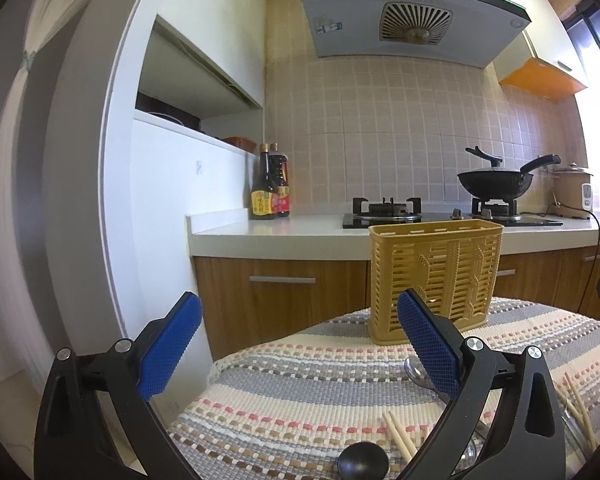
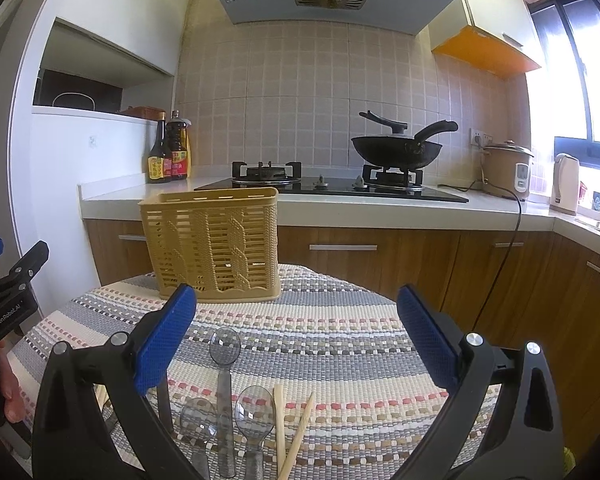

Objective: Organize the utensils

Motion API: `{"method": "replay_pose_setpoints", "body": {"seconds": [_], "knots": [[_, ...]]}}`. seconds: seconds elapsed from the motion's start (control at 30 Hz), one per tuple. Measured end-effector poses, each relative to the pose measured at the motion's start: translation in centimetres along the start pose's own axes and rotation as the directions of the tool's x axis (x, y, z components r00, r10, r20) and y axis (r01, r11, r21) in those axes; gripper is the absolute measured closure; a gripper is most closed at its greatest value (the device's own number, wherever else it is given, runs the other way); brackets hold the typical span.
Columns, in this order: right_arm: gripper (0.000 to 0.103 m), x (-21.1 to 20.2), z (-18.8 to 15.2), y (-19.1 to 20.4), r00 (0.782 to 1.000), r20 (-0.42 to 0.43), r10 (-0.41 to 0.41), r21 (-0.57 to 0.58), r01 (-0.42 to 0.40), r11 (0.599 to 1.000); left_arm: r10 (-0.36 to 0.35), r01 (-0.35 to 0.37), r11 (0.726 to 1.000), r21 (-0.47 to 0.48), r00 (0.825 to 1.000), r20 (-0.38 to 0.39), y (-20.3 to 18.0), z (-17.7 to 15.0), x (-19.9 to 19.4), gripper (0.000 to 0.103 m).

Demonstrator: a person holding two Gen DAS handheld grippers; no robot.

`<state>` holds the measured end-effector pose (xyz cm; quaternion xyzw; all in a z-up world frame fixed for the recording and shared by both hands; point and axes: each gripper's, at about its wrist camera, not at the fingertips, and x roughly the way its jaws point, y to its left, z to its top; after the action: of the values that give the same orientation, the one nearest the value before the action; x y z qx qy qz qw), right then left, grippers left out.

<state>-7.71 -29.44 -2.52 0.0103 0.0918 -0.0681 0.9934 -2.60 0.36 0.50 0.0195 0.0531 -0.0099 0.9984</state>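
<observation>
Only the right gripper [image 2: 296,332] view shows three clear spoons [image 2: 225,346]; both grippers' fingers are spread.

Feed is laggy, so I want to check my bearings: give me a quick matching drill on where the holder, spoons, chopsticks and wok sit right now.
Things:
1. yellow utensil holder
2. clear spoons
3. chopsticks
4. black wok

Places:
A. on the right-hand gas burner
B. upright at the far side of the striped mat
C. flat on the mat, right of the spoons
D. flat on the mat between the right gripper's fingers

Pairs: 1-B, 2-D, 3-C, 4-A
</observation>
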Motion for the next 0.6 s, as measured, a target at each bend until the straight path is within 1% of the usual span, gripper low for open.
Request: {"method": "replay_pose_setpoints", "body": {"seconds": [0.6], "knots": [[0.007,0.23,-0.05,0.14,1.0,-0.01,0.008,0.0,-0.008,1.0,-0.003,0.003,1.0,-0.002,1.0,-0.011,-0.03,-0.06,0.17,0.008]]}}
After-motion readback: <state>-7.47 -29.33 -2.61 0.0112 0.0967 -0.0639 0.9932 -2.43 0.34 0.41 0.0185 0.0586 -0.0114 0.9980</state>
